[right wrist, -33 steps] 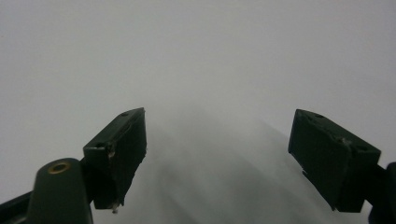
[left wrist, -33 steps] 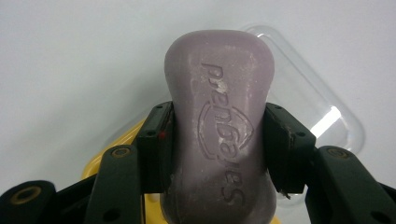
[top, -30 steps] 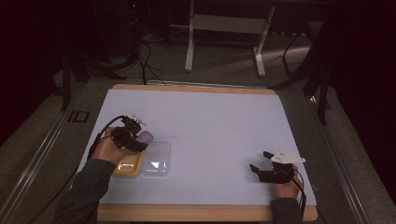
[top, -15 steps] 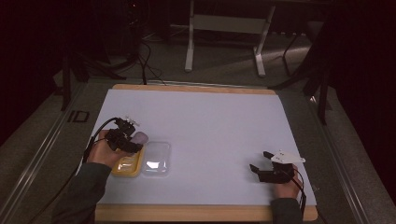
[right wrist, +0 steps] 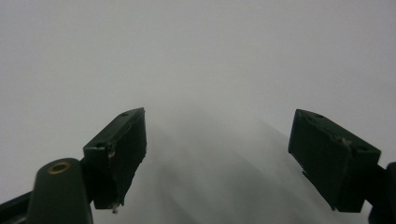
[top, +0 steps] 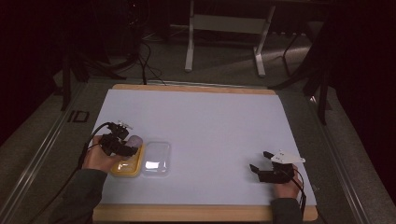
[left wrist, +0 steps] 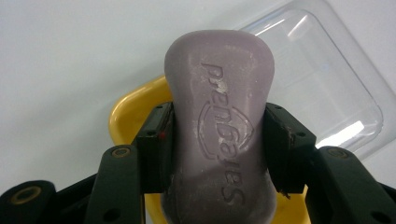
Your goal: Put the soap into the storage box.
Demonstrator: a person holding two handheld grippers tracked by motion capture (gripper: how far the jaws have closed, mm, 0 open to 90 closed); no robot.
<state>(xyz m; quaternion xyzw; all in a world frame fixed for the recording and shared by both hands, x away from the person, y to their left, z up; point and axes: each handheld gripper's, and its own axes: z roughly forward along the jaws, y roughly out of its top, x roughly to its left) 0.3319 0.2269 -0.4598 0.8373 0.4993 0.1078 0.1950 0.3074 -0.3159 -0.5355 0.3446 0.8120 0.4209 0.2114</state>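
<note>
On the tabletop (top: 210, 121) the count is short — 1 bar of lilac soap (left wrist: 219, 121), 1 yellow soap dish (top: 127, 164) and 1 clear plastic lid (top: 157, 158), all 3 close to the tabletop's left edge, nearer its front corner than its back one. There are 2 grippers: the left gripper (top: 122, 144) by that same left edge, and the right gripper (top: 261, 164) near the front right corner. 2 hands hold them — 1 each. 1 white sheet covers the board.
</note>
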